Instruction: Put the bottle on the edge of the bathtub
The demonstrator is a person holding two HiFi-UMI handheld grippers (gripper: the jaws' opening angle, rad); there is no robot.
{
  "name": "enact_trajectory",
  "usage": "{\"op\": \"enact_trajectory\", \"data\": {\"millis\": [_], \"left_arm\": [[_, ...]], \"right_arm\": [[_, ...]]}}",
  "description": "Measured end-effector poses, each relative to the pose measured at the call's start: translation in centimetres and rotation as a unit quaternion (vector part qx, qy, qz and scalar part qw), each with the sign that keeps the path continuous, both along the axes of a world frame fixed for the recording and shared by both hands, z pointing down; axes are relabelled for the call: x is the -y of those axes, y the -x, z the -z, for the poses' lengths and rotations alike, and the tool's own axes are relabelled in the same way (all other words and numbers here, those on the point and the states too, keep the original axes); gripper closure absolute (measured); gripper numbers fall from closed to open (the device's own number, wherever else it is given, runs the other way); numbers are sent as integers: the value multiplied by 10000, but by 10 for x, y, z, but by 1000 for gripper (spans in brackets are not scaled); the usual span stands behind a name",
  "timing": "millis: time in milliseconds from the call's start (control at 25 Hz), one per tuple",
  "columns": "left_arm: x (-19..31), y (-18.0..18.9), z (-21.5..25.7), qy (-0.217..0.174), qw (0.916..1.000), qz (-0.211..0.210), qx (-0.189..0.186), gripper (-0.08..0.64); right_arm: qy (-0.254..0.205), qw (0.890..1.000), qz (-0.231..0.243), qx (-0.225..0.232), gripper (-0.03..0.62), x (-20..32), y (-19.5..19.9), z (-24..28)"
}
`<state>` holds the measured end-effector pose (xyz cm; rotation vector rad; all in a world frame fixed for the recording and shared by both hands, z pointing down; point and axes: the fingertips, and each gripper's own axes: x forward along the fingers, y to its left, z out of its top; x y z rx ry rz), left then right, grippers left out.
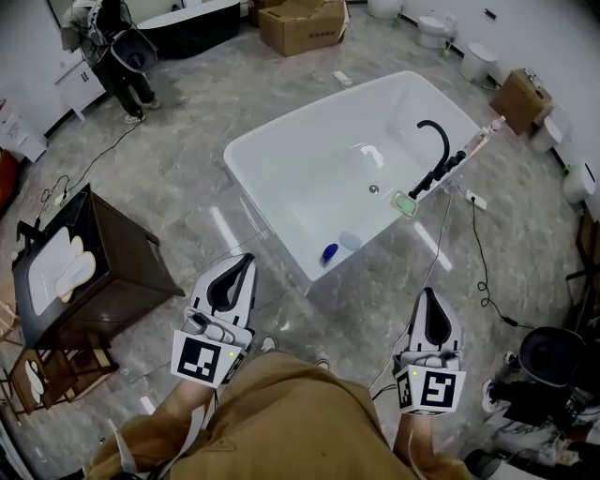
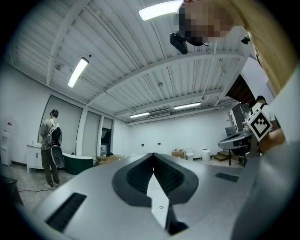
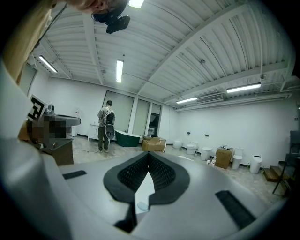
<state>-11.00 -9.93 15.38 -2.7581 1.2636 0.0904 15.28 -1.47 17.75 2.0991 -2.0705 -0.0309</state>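
Note:
A white bathtub (image 1: 281, 220) stands on the grey floor ahead of me in the head view. On its floor, by the near wall, lies a small pale bottle with a blue end (image 1: 331, 251). My left gripper (image 1: 245, 263) is low and left of the tub's near corner, shut, holding nothing. My right gripper (image 1: 427, 296) is right of that corner, also shut and empty. In the left gripper view the left gripper (image 2: 153, 155) points level across the room, jaws together. The right gripper (image 3: 149, 154) in its own view does the same. Neither gripper view shows the bottle.
A black faucet (image 1: 437, 141) and a green pad (image 1: 405, 203) sit on the tub's right rim. A dark cabinet with a white basin (image 1: 89, 272) stands to my left. Cables (image 1: 483, 272) and black gear (image 1: 548, 375) lie right. A person (image 1: 122, 56) and cardboard boxes (image 1: 302, 23) are far back.

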Motion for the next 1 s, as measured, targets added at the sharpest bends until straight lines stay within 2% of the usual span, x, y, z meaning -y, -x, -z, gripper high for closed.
{"op": "enact_trajectory", "data": {"millis": [240, 520, 1000], "left_arm": [[5, 4, 6, -106, 9998, -22, -139, 552], [10, -1, 2, -63, 9999, -107, -104, 552], [11, -6, 15, -234, 9997, -104, -51, 552]], "right_arm": [[-134, 9998, -154, -81, 588, -2, 1, 9], [-142, 9996, -221, -73, 588, 0, 0, 8], [-403, 9990, -198, 14, 589, 5, -3, 15]]}}
